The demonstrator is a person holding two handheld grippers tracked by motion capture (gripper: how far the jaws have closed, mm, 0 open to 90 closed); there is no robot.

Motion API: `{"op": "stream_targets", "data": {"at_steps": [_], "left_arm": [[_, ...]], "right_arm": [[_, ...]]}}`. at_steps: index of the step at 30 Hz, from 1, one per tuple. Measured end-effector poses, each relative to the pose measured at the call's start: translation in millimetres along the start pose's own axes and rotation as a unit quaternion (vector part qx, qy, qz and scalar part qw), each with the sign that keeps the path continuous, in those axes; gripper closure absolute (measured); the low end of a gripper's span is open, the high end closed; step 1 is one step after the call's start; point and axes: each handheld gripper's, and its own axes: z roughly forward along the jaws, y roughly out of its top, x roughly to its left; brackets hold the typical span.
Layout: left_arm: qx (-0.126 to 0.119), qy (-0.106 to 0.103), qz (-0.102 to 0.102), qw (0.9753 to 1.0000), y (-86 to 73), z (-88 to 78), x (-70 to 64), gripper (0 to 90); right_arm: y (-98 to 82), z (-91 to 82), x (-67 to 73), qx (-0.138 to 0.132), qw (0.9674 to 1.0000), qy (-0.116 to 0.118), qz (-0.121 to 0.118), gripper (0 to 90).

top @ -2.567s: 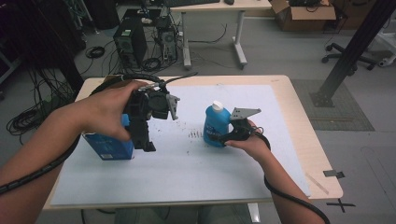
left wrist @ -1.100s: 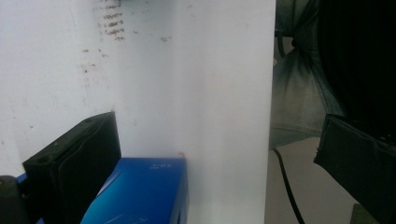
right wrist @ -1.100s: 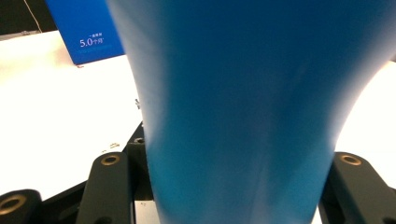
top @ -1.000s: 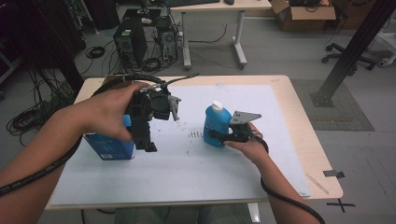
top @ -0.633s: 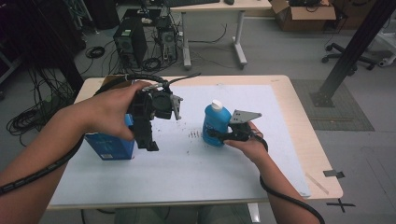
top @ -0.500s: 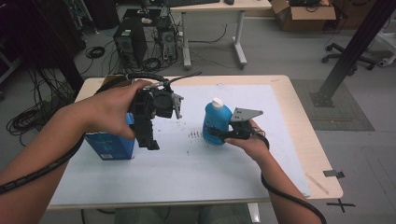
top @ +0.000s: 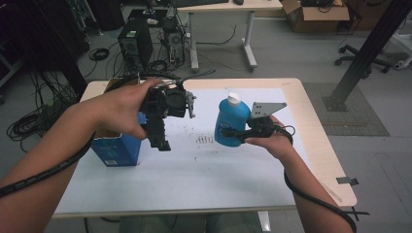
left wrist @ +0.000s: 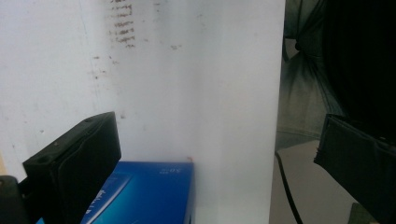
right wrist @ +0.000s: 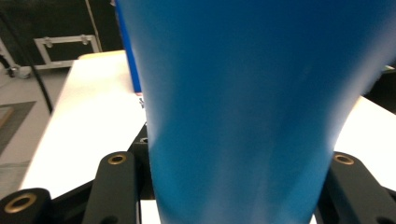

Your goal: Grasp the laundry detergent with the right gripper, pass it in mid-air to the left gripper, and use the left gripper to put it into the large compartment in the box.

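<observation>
Right gripper point(top: 234, 134) clamped on blue bottle point(top: 231, 122), right of blue box point(top: 116, 148); left gripper point(top: 163, 141) jaws wide apart, empty, above box.

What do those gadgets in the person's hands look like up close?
Both are black. The left gripper is bulky, its flat jaws padded. The right gripper carries a grey three-cornered plate and brass-ringed holes. A ribbed black cable trails along each forearm. The forearms show no sleeves.
</observation>
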Motion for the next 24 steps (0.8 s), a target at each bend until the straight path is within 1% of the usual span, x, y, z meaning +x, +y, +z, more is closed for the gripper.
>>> {"op": "stream_targets", "data": {"at_steps": [3,5,9,10,11,12,14,16,17,19,21,24], "left_arm": [[-0.001,0.002,-0.003,1.0000,1.4,-1.3,2.2,0.2],[-0.002,0.003,-0.002,1.0000,2.6,-2.4,4.1,0.2],[-0.004,0.001,-0.004,1.0000,4.7,-3.0,7.6,0.2],[-0.003,0.002,-0.004,1.0000,5.2,-2.9,8.4,0.1],[-0.003,0.002,-0.006,1.0000,5.8,-2.5,9.6,0.2],[-0.003,0.002,-0.006,1.0000,5.8,-2.5,9.6,0.2],[-0.001,0.001,-0.005,1.0000,6.7,-2.4,10.5,0.1],[-0.003,0.001,-0.007,1.0000,7.6,-2.1,11.0,0.1],[-0.001,0.001,-0.007,1.0000,8.2,-2.1,11.1,0.2],[-0.001,0.000,-0.005,1.0000,10.0,-2.1,11.4,0.1],[-0.002,0.000,-0.005,1.0000,11.9,-1.9,11.2,0.2],[-0.003,0.001,-0.001,1.0000,14.4,-1.4,11.6,0.2]], "right_arm": [[4.7,-3.2,3.4,0.001,0.9998,0.018,-0.005,45.8],[7.6,-4.8,6.7,0.003,0.9995,0.029,-0.013,45.7],[12.2,-6.8,12.8,-0.007,0.9981,0.057,-0.023,45.6],[12.7,-6.9,13.8,-0.008,0.9979,0.060,-0.025,45.5],[13.3,-6.9,16.2,-0.005,0.9972,0.069,-0.029,45.5],[13.3,-6.9,16.2,-0.005,0.9972,0.069,-0.029,45.5],[12.0,-6.1,18.2,-0.005,0.9962,0.081,-0.032,45.4],[10.4,-5.0,19.8,-0.003,0.9956,0.088,-0.032,45.4],[8.6,-3.3,21.9,0.001,0.9946,0.098,-0.035,45.4],[7.6,-2.2,22.9,0.002,0.9942,0.101,-0.038,45.3],[5.6,0.8,24.8,0.003,0.9931,0.110,-0.039,45.3],[4.1,4.9,27.5,0.004,0.9922,0.117,-0.042,45.3]]}}
